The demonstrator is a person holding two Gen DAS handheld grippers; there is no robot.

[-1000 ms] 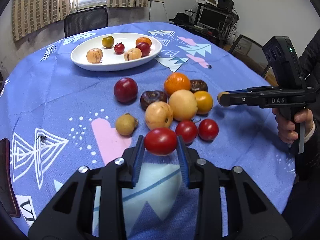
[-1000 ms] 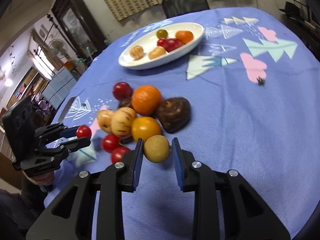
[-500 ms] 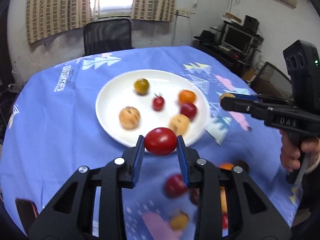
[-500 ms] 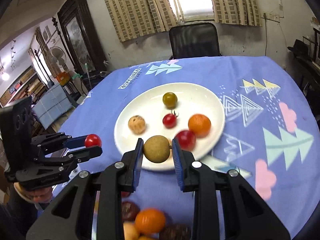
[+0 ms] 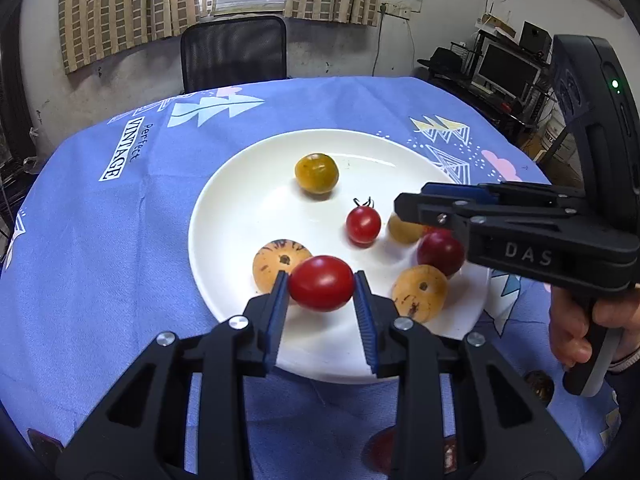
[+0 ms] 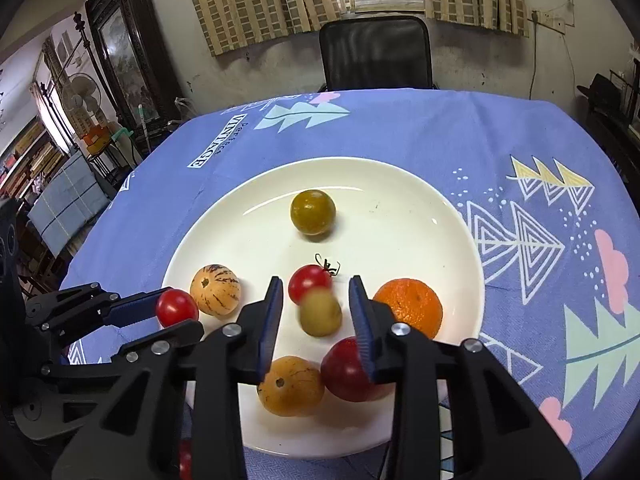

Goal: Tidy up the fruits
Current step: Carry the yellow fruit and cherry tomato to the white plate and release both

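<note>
Over the plate point(image 5: 240, 216), left gripper point(image 5: 321, 298) clamps red tomato point(image 5: 321, 283) lengthwise crosswise.

Fruits point(image 6: 312, 212) lie on the plate point(image 6: 420, 220), chair point(image 6: 376, 52) behind.

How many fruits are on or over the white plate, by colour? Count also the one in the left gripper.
Red: 3 (cherry tomato, plum, held tomato in left gripper)
Tan-yellow: 3 (striped fruit, spotted fruit, blurred fruit)
Orange: 1 (orange)
Green-yellow: 1 (green-yellow tomato)
Total: 8
</note>
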